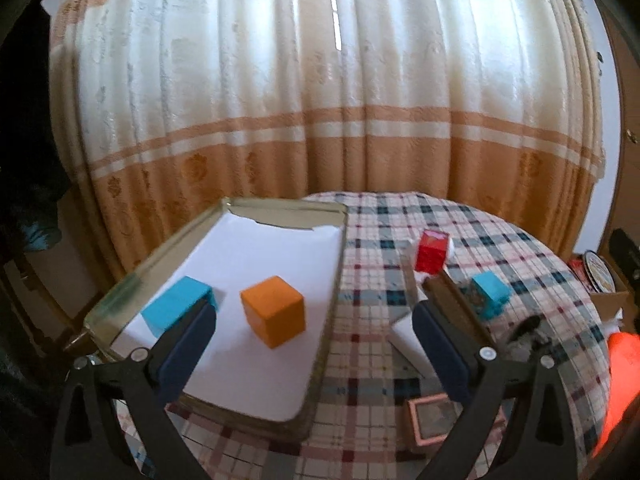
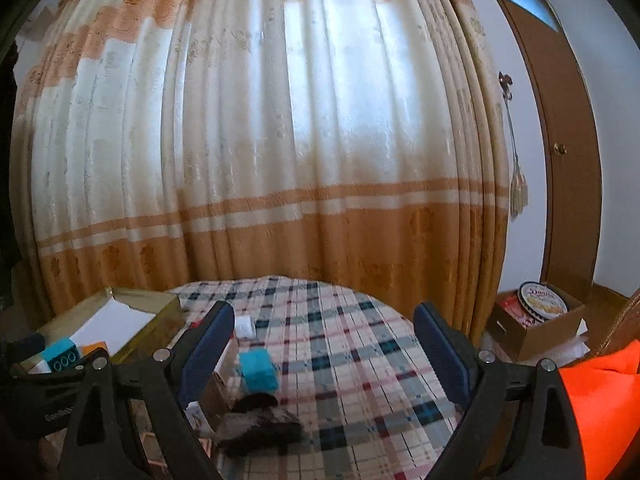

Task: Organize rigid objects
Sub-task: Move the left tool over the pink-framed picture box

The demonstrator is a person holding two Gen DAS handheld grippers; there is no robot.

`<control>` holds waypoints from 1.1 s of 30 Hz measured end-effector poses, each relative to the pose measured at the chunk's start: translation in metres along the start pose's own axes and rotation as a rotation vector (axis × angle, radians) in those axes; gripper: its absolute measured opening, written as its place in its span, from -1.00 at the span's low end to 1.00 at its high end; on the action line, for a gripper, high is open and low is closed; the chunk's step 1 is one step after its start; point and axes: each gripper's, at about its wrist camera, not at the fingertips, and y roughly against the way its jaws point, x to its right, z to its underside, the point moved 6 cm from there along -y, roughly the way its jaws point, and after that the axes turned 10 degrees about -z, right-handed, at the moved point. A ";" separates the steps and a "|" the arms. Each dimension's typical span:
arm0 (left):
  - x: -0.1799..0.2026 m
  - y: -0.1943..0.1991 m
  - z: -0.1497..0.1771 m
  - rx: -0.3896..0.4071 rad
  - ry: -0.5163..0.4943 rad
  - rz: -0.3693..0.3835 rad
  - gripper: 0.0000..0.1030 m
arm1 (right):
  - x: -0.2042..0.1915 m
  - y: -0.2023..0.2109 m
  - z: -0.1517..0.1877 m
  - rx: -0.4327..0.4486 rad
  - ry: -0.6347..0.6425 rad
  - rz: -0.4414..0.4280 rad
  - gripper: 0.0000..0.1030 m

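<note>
Left wrist view: left gripper (image 1: 316,340) spread wide, fingers (image 1: 188,344) gripping nothing, poised over the near end of a shallow gold tin tray (image 1: 132,276) lined with white paper. Tray sits at the bench's left edge on a plaid tablecloth (image 1: 460,224). Two blocks inside the tray: one orange cube (image 1: 274,312), matte, sharp-edged, near the tray's middle; one blue block (image 1: 176,302), same plain finish, toward the tray's left wall, partly hidden behind the left finger. Outside the tray, toward the bench's right side: one red box (image 1: 431,251) standing upright, one small blue cube (image 1: 490,294) nearer the right edge, one brown flat box (image 1: 460,312) leaning beside the right finger, one pink-framed square (image 1: 434,420) lying flat at the near edge. Something dark and blurred (image 1: 528,326) close to the blue cube; cannot tell what. Striped curtain (image 1: 320,80) behind.

Right wrist view: right gripper (image 2: 324,344) likewise spread wide, fingers (image 2: 440,344) empty, hovering above the tablecloth (image 2: 360,340). One blue cube (image 2: 259,370) on the cloth just right of the left finger, a dark blurred object (image 2: 260,420) in front of it. Tray (image 2: 132,320) at the bench's far left corner. Off the bench at right, one cardboard box (image 2: 536,328) with a round biscuit tin (image 2: 542,300) on top.
</note>
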 end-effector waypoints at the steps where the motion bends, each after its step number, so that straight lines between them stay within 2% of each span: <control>1: 0.003 0.000 0.003 -0.011 -0.009 0.014 0.94 | 0.001 -0.002 0.004 -0.011 0.004 0.007 0.80; 4: 0.015 0.001 0.011 -0.047 -0.049 0.050 0.94 | 0.008 -0.011 0.015 -0.061 -0.025 0.009 0.80; 6: 0.023 0.002 0.017 -0.058 -0.074 0.072 0.94 | 0.013 -0.011 0.014 -0.061 -0.051 0.007 0.80; 10: 0.041 0.004 0.028 -0.085 -0.166 0.098 0.94 | 0.017 -0.021 0.020 -0.110 -0.080 -0.014 0.80; 13: 0.051 0.009 0.031 -0.084 -0.203 0.141 0.94 | 0.028 -0.030 0.026 -0.158 -0.148 -0.018 0.80; 15: 0.062 0.008 0.039 -0.127 -0.234 0.174 0.94 | 0.038 -0.032 0.029 -0.172 -0.209 -0.021 0.80; 17: 0.071 0.005 0.048 -0.167 -0.281 0.172 0.93 | 0.046 -0.032 0.032 -0.170 -0.257 -0.022 0.80; 21: 0.079 0.010 0.051 -0.150 -0.328 0.176 0.93 | 0.045 -0.032 0.032 -0.172 -0.259 -0.037 0.80; 24: 0.078 0.008 0.051 -0.169 -0.316 0.194 0.95 | 0.040 -0.037 0.032 -0.199 -0.238 -0.051 0.80; 29: 0.067 -0.014 0.055 -0.331 -0.149 0.314 1.00 | 0.040 -0.043 0.035 -0.241 -0.242 -0.056 0.80; 33: 0.067 -0.014 0.057 -0.339 -0.134 0.305 1.00 | 0.043 -0.045 0.038 -0.253 -0.269 -0.061 0.80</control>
